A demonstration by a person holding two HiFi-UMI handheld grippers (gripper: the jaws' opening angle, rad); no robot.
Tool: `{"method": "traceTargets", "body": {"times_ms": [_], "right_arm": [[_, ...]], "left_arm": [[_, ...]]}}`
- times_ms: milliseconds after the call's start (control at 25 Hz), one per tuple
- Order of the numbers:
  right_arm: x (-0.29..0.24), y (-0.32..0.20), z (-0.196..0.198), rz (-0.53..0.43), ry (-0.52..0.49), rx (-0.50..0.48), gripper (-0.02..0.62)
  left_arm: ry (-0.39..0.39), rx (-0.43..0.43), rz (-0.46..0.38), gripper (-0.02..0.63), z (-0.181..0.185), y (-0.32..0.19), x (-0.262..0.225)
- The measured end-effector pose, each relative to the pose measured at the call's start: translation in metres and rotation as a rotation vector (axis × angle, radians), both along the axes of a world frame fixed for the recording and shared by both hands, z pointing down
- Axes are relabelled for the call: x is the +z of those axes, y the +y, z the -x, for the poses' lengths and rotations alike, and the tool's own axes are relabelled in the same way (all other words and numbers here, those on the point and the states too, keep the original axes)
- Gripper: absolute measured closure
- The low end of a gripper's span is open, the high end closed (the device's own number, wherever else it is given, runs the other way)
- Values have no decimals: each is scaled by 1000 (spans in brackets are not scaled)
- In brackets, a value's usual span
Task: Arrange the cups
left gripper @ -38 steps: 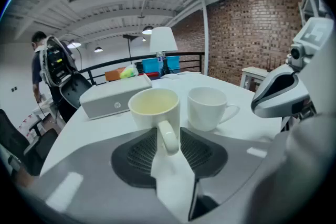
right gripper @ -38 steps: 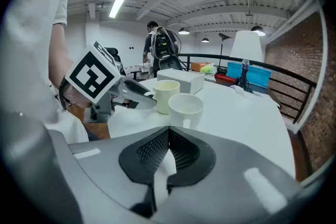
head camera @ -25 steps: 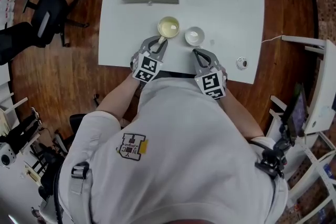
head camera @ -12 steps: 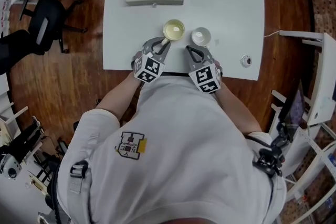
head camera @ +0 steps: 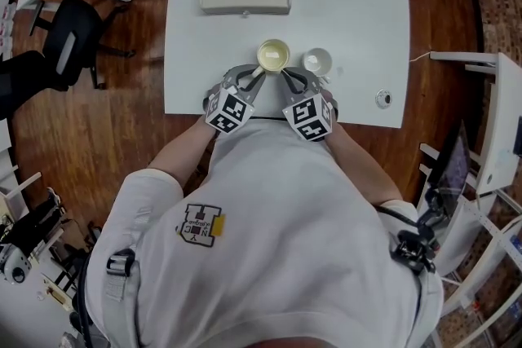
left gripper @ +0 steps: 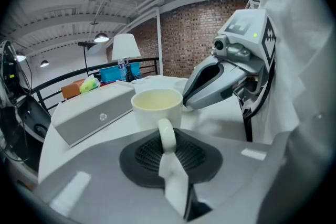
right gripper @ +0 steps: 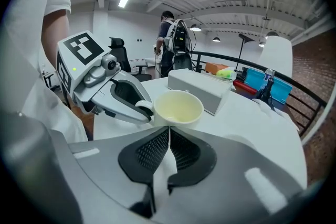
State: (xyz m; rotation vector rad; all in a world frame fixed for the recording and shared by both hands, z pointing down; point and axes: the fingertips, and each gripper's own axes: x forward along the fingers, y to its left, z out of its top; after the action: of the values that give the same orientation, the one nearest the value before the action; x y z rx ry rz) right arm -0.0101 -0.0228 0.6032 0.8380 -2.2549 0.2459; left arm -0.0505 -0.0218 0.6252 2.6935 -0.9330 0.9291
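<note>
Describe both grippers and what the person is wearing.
The left gripper and right gripper are grey moulded shells with black ribbed pads; each carries a white cube with black square markers. Left jaws are closing with the handle of the yellow cup between them; right jaws are opening, empty. The person wears a white short-sleeved shirt with a small yellow-and-black patch.
</note>
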Motion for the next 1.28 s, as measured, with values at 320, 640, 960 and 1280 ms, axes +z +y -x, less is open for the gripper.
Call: {"method": "traceTargets", "body": {"times_ms": [320, 640, 960, 1280], "right_arm": [[-11, -5, 10, -47, -9, -3, 588], [-42, -28, 32, -144, -45, -5, 589], [-88, -78, 75, -278, -60, -22, 591], [-117, -112, 101, -329, -81, 20, 591]], "left_arm": [[31, 20, -30, 561, 16, -1, -13], [77, -31, -97, 561, 40, -22, -47], [86, -92, -200, 561, 80, -71, -90], [142, -204, -225, 560, 123, -147, -110]]}}
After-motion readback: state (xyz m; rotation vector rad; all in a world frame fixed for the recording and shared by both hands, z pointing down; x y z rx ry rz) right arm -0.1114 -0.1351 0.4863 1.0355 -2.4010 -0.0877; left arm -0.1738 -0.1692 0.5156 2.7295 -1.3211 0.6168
